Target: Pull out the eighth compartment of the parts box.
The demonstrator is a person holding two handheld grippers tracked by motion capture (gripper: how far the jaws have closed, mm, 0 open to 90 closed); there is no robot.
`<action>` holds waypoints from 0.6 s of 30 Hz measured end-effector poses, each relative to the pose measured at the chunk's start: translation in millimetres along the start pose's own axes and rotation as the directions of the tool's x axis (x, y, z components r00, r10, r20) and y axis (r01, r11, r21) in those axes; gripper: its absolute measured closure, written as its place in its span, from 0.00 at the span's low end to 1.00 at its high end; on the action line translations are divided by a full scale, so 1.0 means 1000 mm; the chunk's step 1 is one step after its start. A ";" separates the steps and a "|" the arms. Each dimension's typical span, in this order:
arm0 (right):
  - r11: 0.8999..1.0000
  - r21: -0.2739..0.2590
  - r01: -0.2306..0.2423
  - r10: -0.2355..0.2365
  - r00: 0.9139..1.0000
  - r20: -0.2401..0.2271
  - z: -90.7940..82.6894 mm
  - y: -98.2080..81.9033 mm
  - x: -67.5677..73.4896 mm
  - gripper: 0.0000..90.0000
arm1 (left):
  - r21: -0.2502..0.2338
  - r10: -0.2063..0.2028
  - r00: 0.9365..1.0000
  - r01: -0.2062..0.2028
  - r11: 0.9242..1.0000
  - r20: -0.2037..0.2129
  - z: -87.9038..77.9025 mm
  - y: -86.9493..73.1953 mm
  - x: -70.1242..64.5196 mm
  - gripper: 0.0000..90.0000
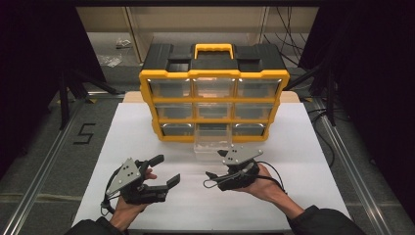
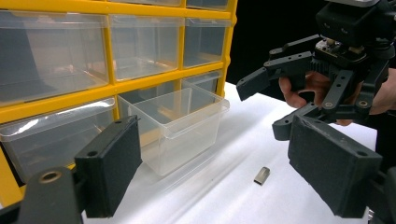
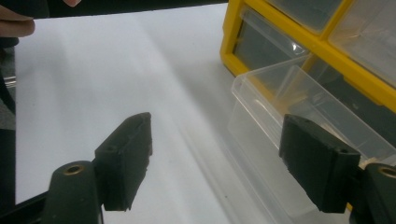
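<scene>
**Hovering over a small metal piece by the open drawer**

Facing us stands a yellow drawer cabinet (image 1: 214, 105) on the white table (image 1: 147, 127), its clear bottom-middle drawer (image 2: 175, 126) pulled out. We hold our left gripper (image 1: 164, 171) with jaws spread and empty. Our right gripper (image 1: 211, 177) is also released, nothing between its pads. A small metal piece (image 2: 262, 175) lies on the table between both grippers, just beside the drawer.

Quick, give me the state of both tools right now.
Left tool: open, holding nothing.
Right tool: open, holding nothing, beside the pulled-out clear drawer.
</scene>
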State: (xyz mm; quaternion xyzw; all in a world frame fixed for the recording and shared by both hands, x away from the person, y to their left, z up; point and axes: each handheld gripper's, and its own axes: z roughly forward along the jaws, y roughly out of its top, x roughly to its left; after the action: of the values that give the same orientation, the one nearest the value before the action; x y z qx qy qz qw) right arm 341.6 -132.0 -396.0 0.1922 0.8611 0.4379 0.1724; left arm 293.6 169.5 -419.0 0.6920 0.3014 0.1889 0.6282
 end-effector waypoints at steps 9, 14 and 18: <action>0.999 0.037 -0.030 0.032 0.998 -0.045 -0.003 -0.005 -0.001 0.26 | 0.002 0.000 1.000 0.000 1.000 0.000 0.000 0.000 0.000 0.19; 0.998 0.054 -0.034 0.036 0.998 -0.054 -0.005 -0.007 -0.003 0.26 | 0.001 -0.002 1.000 0.002 1.000 0.000 0.000 0.000 0.000 0.19; 0.997 0.074 -0.035 0.039 0.998 -0.057 -0.006 -0.010 -0.003 0.26 | 0.000 -0.001 1.000 0.001 1.000 0.000 0.001 0.000 0.000 0.19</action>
State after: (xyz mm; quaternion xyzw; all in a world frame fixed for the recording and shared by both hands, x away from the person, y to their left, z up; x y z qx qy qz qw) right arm 339.7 -143.2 -400.7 0.2013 0.8775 0.4148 0.1318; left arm 294.1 169.1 -419.1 0.6920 0.3018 0.1885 0.6281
